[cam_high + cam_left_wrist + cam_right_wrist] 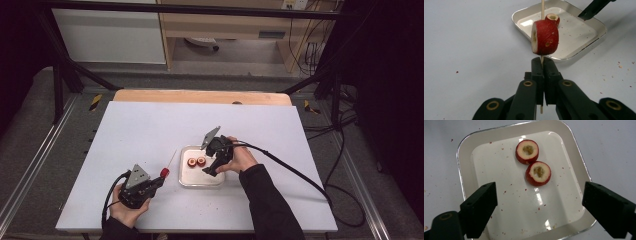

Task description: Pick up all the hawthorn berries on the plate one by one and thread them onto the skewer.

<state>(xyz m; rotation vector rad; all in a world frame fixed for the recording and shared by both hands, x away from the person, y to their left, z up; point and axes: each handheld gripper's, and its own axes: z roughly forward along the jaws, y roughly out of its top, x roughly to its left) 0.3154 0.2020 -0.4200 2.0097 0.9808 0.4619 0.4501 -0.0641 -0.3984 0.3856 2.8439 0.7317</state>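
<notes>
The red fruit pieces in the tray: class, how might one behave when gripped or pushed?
Each red fruit piece lies flat on a cut face in the tray, so it probably slides rather than rolls. The hollowed core suggests it is light and may crush under a hard squeeze. Its glossy skin could be slippery.

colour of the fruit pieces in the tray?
Red skin, pale cream cut face with a yellowish hollow core: fruit pieces in the tray, clearest in the right gripper view.
</notes>
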